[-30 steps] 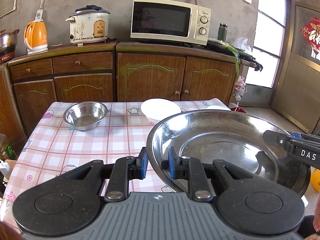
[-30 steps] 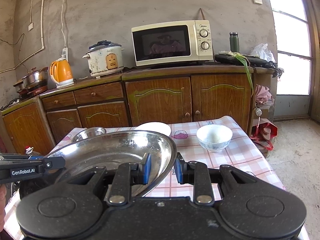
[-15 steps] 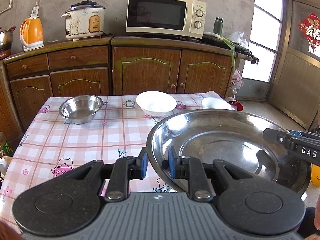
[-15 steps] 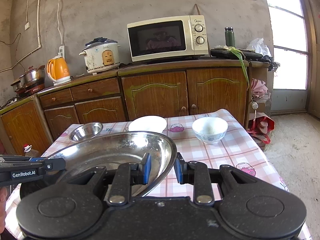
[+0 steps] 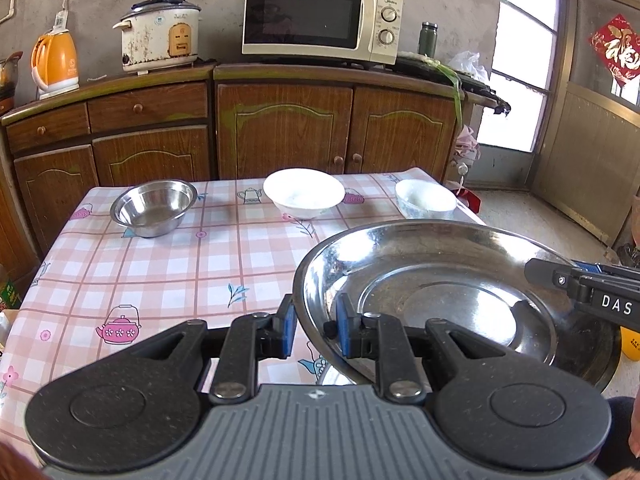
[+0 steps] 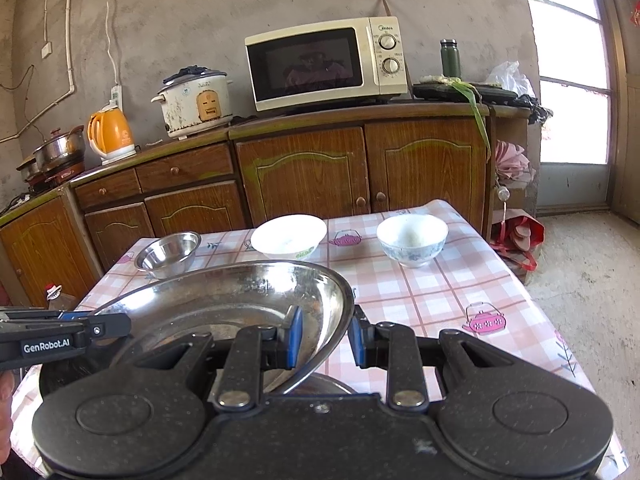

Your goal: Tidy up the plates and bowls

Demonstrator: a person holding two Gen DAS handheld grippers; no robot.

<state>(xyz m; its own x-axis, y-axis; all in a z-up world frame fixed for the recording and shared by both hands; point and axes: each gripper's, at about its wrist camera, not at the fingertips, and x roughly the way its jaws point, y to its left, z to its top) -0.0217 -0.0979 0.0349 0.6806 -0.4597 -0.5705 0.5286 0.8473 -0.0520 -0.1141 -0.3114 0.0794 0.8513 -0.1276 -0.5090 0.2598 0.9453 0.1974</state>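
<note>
A large shallow steel plate [image 5: 440,280] hangs level above the near part of the checked table [image 5: 160,280], held by both grippers. My left gripper [image 5: 316,326] is shut on its left rim. My right gripper [image 6: 325,334] is shut on its right rim, the plate [image 6: 224,300] spreading out to the left. A sliver of another steel dish [image 6: 320,386] shows underneath. At the far edge stand a small steel bowl [image 5: 154,208], a white bowl [image 5: 304,192] and a blue-patterned white bowl [image 6: 412,240].
Wooden cabinets [image 5: 280,128] run behind the table and carry a microwave [image 5: 320,16], a rice cooker [image 5: 160,36] and an orange kettle [image 5: 54,62]. A doorway and bare floor [image 6: 580,280] lie to the right. Pink checked cloth shows between the plate and the far bowls.
Both grippers keep the same hold on the steel plate. The far bowls and the cabinets sit slightly higher in both views than a second ago.
</note>
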